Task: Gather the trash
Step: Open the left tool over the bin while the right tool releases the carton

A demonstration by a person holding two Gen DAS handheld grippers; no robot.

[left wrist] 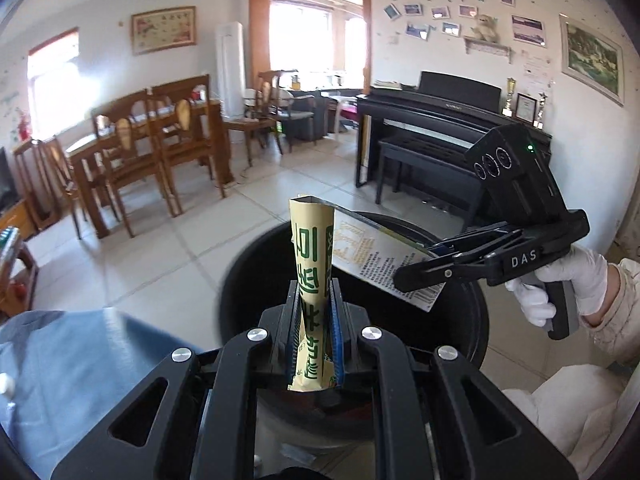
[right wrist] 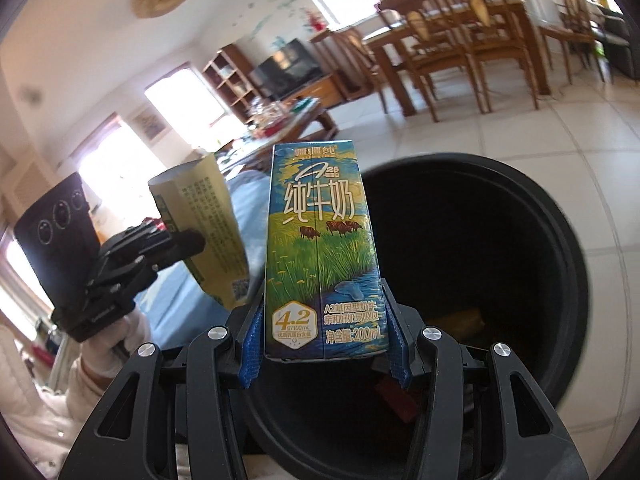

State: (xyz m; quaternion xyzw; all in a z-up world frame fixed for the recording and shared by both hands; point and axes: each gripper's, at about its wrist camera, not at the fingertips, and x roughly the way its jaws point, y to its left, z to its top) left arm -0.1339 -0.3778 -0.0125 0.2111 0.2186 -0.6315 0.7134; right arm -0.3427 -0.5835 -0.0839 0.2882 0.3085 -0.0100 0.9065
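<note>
My left gripper (left wrist: 314, 316) is shut on a squashed yellow carton with green lettering (left wrist: 311, 260) and holds it upright over a black round bin (left wrist: 248, 280). My right gripper (right wrist: 322, 344) is shut on a blue and green milk carton (right wrist: 320, 248) and holds it over the same black bin (right wrist: 560, 280). In the left wrist view the right gripper (left wrist: 416, 270) comes in from the right with the milk carton (left wrist: 372, 256) tilted above the bin. In the right wrist view the left gripper (right wrist: 180, 246) and the yellow carton (right wrist: 204, 216) show at the left. Some trash (right wrist: 460, 320) lies inside the bin.
A blue cloth (left wrist: 72, 360) lies left of the bin. A wooden dining table with chairs (left wrist: 140, 148) stands at the back left, a black piano with bench (left wrist: 440, 136) at the back right. White floor tiles (left wrist: 160, 248) surround the bin.
</note>
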